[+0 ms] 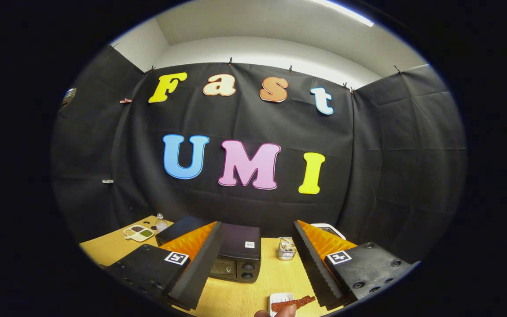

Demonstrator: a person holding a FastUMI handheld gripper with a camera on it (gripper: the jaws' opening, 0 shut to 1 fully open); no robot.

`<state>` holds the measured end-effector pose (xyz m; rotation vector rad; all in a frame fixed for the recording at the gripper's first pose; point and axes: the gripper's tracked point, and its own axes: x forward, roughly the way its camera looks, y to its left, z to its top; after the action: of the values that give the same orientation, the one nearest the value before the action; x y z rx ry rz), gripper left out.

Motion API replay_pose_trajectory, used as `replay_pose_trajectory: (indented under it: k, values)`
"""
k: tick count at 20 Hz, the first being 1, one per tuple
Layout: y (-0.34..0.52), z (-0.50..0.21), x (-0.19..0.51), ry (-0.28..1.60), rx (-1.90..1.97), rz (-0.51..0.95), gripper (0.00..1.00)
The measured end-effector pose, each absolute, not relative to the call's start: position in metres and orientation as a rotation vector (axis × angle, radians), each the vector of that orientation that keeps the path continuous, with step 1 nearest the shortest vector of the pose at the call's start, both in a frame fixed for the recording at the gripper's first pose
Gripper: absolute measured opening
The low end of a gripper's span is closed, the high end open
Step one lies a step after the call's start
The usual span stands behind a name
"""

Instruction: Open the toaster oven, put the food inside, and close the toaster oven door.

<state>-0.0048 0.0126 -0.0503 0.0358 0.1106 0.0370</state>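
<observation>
Gripper-mounted fisheye, high above table (pixel 275 273)

Black cloth walls (pixel 368 176), wooden table (pixel 253 290), white ceiling with strip light (pixel 346 11).

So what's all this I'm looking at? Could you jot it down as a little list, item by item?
gripper: fingers spread open, holding nothing, raised above the table
toaster oven: dark box just ahead of the fingers, partly behind one finger
food: reddish-brown strip on a small white dish, held by a person's fingertip
wire basket: beside the oven
sectioned tray: far corner, near a small bottle
table: light wood
</observation>
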Motion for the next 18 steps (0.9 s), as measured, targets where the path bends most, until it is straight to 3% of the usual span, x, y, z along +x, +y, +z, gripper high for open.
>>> replay_pose_trajectory:
  k: [11,18]
  values:
    - [0.112,-0.100,0.041,0.215,0.089,0.128,0.98]
    - [0.180,-0.179,0.079,0.381,0.142,0.127,0.97]
